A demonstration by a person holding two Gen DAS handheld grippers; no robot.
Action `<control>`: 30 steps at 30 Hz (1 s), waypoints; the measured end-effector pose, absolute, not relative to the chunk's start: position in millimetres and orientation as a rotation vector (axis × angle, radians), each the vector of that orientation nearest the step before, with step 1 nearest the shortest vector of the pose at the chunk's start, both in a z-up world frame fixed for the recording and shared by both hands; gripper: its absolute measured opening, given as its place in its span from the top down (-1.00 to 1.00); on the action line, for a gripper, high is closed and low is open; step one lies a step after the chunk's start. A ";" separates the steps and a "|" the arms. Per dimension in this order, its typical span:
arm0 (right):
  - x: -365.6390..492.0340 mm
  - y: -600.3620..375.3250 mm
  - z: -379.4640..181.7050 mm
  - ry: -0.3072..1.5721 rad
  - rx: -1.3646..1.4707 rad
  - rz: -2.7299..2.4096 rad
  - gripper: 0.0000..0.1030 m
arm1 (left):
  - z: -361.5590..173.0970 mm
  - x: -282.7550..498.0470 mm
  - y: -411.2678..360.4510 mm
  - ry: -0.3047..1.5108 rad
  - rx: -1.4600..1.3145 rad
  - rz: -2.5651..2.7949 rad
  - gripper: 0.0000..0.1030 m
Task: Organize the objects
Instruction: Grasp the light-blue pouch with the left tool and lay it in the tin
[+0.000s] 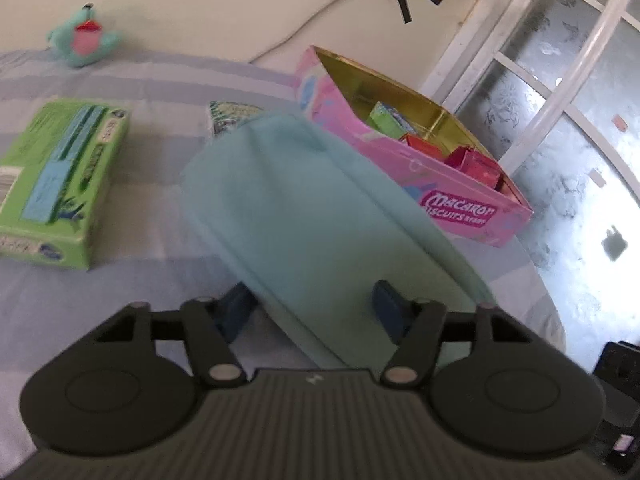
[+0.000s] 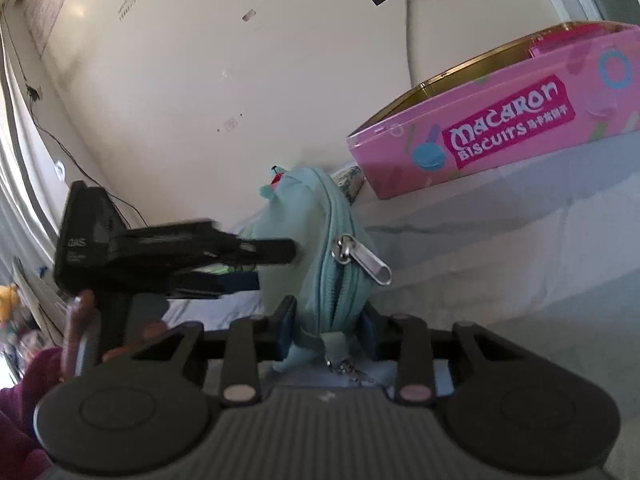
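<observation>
While the teal zip pouch [image 1: 316, 208] is clamped between the fingers of the left gripper [image 1: 316, 312] from one side, its end is pinched by the right gripper [image 2: 328, 332], and the pink biscuit tin [image 2: 500, 128] is seen beyond both, to the right.

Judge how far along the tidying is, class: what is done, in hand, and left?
Done: small cartons already sit in the pink biscuit box. In hand: both the left gripper and right gripper are clamped on the teal zip pouch, held above the bed. Left: the green box and plush toy lie on the bedsheet.
</observation>
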State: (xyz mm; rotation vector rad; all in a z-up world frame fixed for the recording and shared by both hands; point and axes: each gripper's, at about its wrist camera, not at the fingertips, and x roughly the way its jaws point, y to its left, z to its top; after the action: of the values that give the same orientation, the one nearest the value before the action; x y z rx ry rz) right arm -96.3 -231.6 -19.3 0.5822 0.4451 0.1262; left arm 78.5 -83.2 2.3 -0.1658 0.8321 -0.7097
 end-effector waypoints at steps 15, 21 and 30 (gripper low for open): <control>-40.0 -301.5 49.8 0.188 0.707 -0.041 0.44 | 111.4 146.3 -200.6 0.596 -0.057 -0.819 0.03; 21.1 -347.1 29.5 0.269 0.841 -0.127 0.43 | 82.9 197.5 -262.8 0.625 0.035 -0.713 0.02; 58.2 -345.3 29.2 0.297 0.575 -0.256 -0.08 | 63.2 212.4 -258.3 0.622 0.069 -0.604 -0.16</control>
State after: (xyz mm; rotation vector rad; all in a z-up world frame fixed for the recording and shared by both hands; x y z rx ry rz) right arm 58.2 -345.3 29.2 0.5752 0.2967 -0.2555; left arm 212.4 -258.3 63.2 0.0689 0.6224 -0.6037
